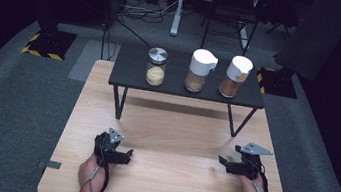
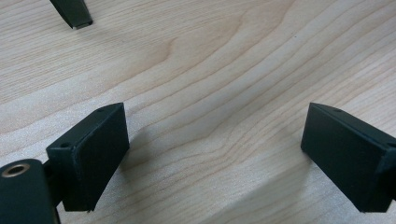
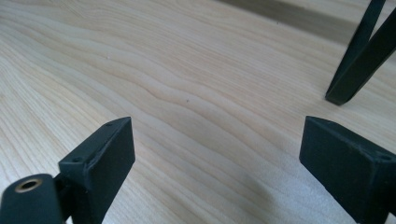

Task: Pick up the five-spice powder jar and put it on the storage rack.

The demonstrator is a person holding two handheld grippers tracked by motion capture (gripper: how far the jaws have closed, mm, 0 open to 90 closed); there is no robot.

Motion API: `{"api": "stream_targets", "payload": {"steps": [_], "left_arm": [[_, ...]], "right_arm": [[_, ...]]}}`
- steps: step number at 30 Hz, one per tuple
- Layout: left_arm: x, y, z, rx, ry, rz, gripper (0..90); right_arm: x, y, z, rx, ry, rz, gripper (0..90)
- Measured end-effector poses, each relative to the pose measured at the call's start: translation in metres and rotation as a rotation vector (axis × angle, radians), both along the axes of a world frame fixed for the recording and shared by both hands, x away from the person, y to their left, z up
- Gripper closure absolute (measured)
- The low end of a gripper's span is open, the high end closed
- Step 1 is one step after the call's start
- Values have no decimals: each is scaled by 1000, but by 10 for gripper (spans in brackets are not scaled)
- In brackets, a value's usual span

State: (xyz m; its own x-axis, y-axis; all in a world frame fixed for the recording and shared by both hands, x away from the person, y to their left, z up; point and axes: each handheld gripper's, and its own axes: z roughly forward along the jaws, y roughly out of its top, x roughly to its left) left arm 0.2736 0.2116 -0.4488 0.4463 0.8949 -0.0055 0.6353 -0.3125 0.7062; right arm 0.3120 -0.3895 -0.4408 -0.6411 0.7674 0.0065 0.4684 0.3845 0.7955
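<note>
A light wooden table fills the middle of the high view, and on its far part stands a low black shelf on thin angled legs. Three jars sit in a row on the shelf: a metal-lidded jar with pale yellow contents at the left, a white-capped jar of brown powder in the middle, and a second white-capped jar of orange-brown powder at the right (its cap looks tilted or flipped up).

Near the table's front edge, well apart from the jars, a hand holds each gripper low over the bare wood. The left gripper points toward the centre; its own view shows the jaws spread wide with nothing between them. The right gripper points inward as well, and its view shows jaws likewise wide apart and holding nothing.
</note>
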Motion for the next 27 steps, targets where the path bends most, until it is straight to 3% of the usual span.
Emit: {"api": "stream_targets", "payload": {"steps": [27], "left_arm": [[0, 0, 0, -1, -1, 3, 77]], "right_arm": [[-1, 8, -9, -77, 48, -13, 90]]}}
